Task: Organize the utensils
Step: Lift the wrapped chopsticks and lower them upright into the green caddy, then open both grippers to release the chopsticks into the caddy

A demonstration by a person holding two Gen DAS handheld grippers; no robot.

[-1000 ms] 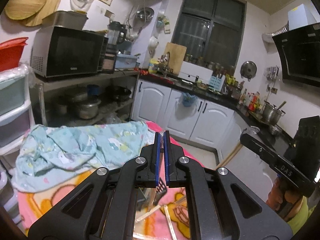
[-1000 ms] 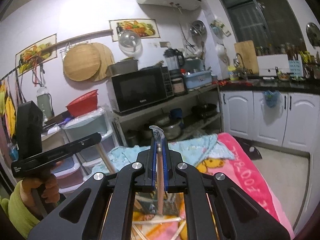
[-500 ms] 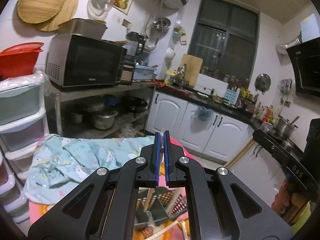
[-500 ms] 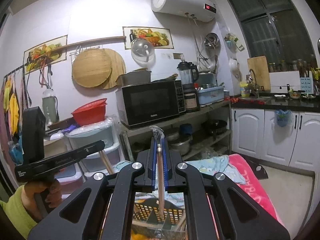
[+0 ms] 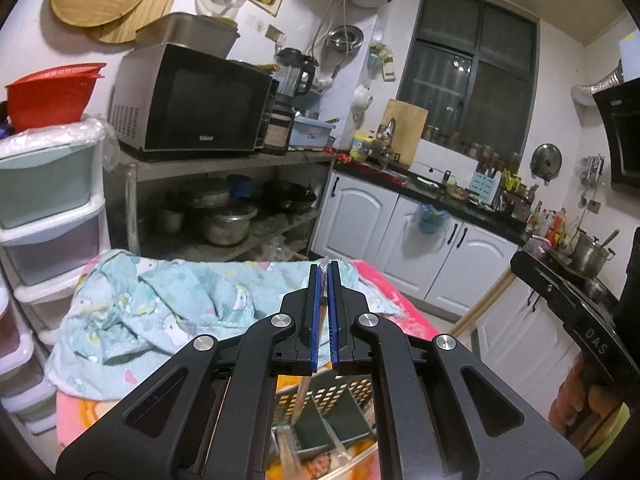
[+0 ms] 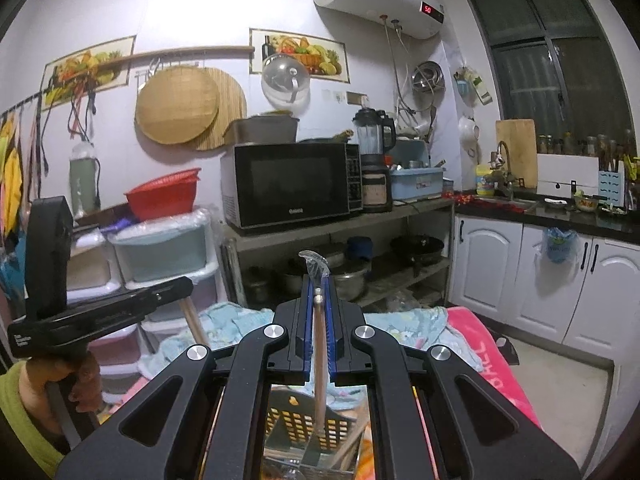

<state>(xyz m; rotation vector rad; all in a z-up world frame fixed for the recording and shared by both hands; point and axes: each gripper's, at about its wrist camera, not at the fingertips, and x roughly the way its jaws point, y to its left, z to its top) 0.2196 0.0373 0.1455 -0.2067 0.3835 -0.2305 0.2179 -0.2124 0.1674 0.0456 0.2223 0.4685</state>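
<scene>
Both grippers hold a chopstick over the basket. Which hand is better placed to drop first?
Probably left. Its chopstick already dips into the utensil basket; the right gripper's chopstick hangs at the basket's rim.

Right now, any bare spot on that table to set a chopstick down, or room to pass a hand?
Little. The blue cloth covers the far half; the perforated utensil basket fills the near middle under both tools. Bare pink blanket shows only along the right edge, beside the white cabinets. The gap between cloth and basket is hidden.
</scene>
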